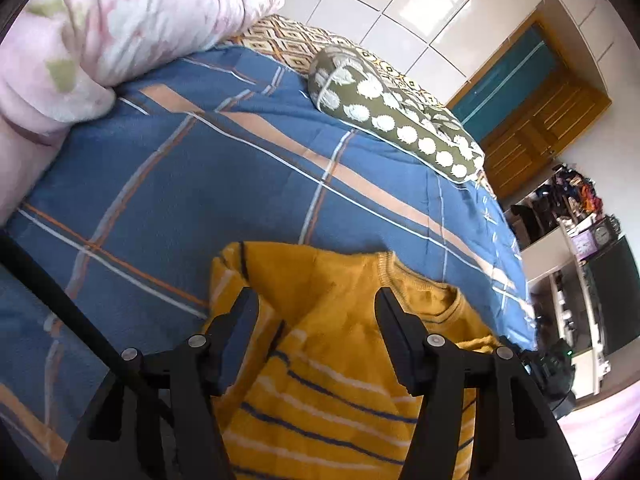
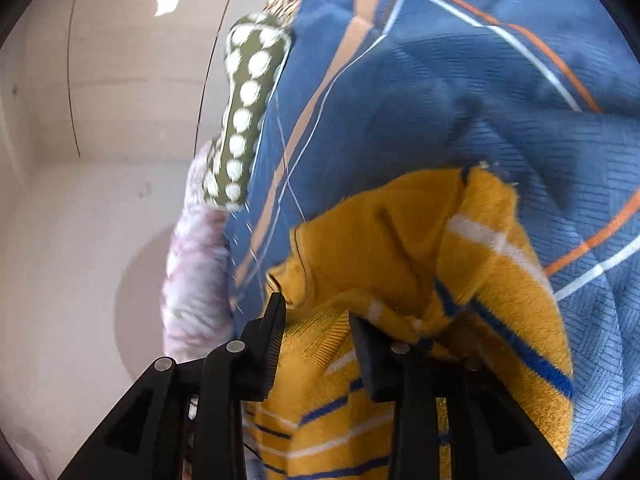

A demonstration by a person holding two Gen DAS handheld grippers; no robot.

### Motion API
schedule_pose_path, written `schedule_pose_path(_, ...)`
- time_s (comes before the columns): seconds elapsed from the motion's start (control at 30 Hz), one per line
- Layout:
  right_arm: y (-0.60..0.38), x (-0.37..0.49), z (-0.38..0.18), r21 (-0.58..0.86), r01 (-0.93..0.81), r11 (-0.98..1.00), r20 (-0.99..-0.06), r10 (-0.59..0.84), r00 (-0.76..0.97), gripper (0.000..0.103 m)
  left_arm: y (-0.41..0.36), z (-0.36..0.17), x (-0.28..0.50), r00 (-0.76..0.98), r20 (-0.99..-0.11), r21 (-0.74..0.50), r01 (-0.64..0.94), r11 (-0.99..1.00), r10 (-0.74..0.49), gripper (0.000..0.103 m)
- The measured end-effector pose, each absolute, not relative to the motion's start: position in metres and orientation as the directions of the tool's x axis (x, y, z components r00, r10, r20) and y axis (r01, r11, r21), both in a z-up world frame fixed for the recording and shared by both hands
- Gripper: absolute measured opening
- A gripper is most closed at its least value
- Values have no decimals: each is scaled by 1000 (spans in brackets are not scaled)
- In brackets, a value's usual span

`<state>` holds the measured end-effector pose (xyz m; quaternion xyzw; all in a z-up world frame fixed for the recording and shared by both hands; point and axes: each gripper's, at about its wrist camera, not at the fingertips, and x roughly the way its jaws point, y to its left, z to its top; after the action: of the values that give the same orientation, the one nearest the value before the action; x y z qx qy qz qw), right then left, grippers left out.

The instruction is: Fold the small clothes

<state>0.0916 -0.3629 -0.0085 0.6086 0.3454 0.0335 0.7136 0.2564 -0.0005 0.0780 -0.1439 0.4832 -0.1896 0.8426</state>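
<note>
A small yellow knitted sweater (image 1: pixel 332 360) with blue and white stripes lies on a blue plaid blanket (image 1: pixel 208 168). My left gripper (image 1: pixel 316 300) is open above the sweater's upper part, near the collar, its fingers apart with cloth showing between them. In the right wrist view the sweater (image 2: pixel 420 248) is bunched and lifted. My right gripper (image 2: pixel 316 312) has its fingers partly apart with sweater cloth between them; whether they pinch it is unclear.
A green pillow with white dots (image 1: pixel 400 112) lies at the blanket's far side. A pink floral quilt (image 1: pixel 100 28) is piled at the upper left. A wooden door (image 1: pixel 532 108) and cluttered shelves (image 1: pixel 576 232) stand beyond the bed.
</note>
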Motion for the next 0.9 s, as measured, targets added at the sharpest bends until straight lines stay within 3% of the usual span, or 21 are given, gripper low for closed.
schedule_pose_path(0.07,-366,88,-4,892,374,252,-451,459,766,39,7,84,248,478,-768,-387,186,903,-427,60)
schedule_pose_path(0.1,-368,85,1,896,369,248,-444,448,776,46,11,86,242,482,-772,-369,189,910,-413,61)
schedule_pose_path(0.13,-369,83,5,897,365,250,-441,436,785,59,16,87,237,485,-776,-356,191,915,-403,62)
schedule_pose_path(0.2,-377,70,20,884,373,281,-459,367,809,72,25,87,224,490,-787,-325,185,927,-374,63)
schedule_pose_path(0.33,-388,39,42,861,385,333,-488,324,811,73,40,78,200,486,-809,-267,194,944,-329,65)
schedule_pose_path(0.47,-376,-2,52,771,404,492,-587,304,750,76,57,59,180,467,-829,-234,213,949,-309,66)
schedule_pose_path(0.67,-347,-59,22,685,401,608,-673,319,667,76,69,24,157,385,-837,-313,247,917,-389,67)
schedule_pose_path(0.77,-324,-64,8,644,384,662,-697,301,650,76,53,14,151,364,-856,-278,276,920,-368,67)
schedule_pose_path(0.8,-319,-63,9,627,377,682,-701,281,656,74,47,12,151,351,-869,-255,287,924,-349,50)
schedule_pose_path(0.83,-313,-59,10,622,352,700,-699,293,652,45,41,11,152,331,-885,-230,302,925,-327,12)
schedule_pose_path(0.87,-311,-54,9,640,332,693,-696,339,633,22,39,15,153,317,-899,-207,299,932,-302,7)
schedule_pose_path(0.9,-312,-51,9,645,336,686,-702,359,615,14,41,22,154,323,-900,-206,279,938,-294,6)
